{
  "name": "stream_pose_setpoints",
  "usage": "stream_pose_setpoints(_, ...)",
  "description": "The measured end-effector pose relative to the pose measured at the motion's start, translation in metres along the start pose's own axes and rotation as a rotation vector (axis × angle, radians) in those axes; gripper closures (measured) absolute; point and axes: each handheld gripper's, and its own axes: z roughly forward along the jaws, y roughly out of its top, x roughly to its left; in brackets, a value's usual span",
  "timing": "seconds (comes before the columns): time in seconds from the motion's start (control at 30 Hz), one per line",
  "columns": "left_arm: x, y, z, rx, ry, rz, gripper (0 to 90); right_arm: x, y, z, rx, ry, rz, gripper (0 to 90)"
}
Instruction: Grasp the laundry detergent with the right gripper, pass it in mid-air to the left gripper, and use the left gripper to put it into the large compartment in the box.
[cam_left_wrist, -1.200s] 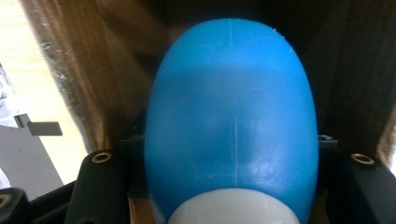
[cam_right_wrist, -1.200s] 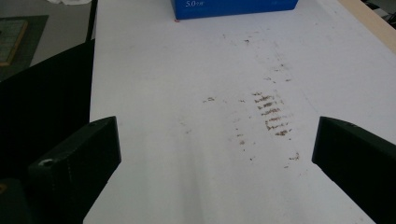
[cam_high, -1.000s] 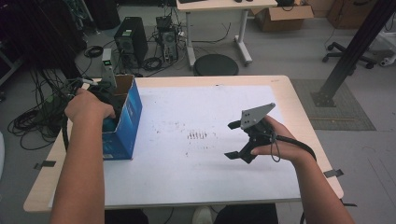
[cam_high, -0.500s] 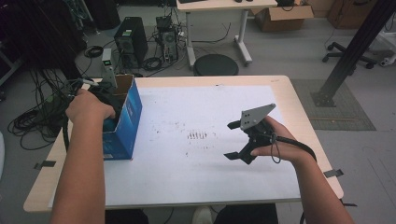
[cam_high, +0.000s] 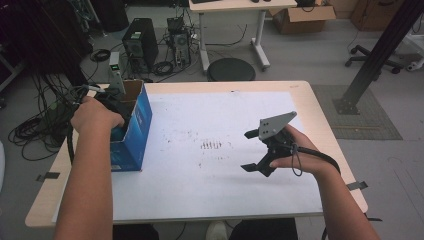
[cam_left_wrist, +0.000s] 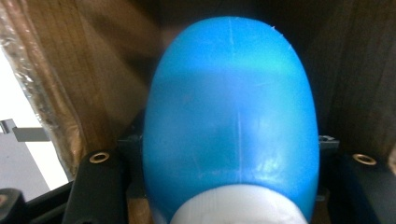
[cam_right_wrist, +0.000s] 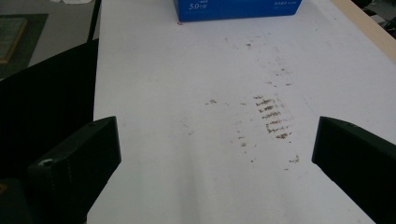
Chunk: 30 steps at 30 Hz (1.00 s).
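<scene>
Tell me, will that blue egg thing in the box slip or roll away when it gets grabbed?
The blue egg looks smooth and shiny, so it could slip between the jaws. Its round shape would probably roll if set on the table. It looks like hard plastic, likely stiff and fairly light. The left gripper sits around it inside the box.

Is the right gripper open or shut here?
Open: the right gripper has its black jaws spread wide apart over the white sheet, nothing between them.

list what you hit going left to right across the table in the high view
left hand reaching into the box → blue cardboard box → dark smudge marks on the white sheet → right gripper, jaws apart, above the sheet → right hand holding it
</scene>
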Motion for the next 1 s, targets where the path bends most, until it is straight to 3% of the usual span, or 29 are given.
stream_pose_setpoints(0.27, 0.001, -0.002, -0.003, -0.001, -0.003, -0.007, 31.4, 0.000, 0.000, 0.000, 0.000, 0.000, -0.002, 1.3)
stream_pose_setpoints(0.7, -0.001, -0.008, -0.018, -0.031, -0.004, -0.010, 29.0, 0.004, 0.005, -0.001, 0.003, 0.000, -0.014, 1.3)
stream_pose_setpoints(1.0, -0.003, -0.015, -0.032, -0.047, -0.009, -0.010, 22.3, 0.007, 0.010, -0.003, 0.005, -0.004, -0.023, 1.3)
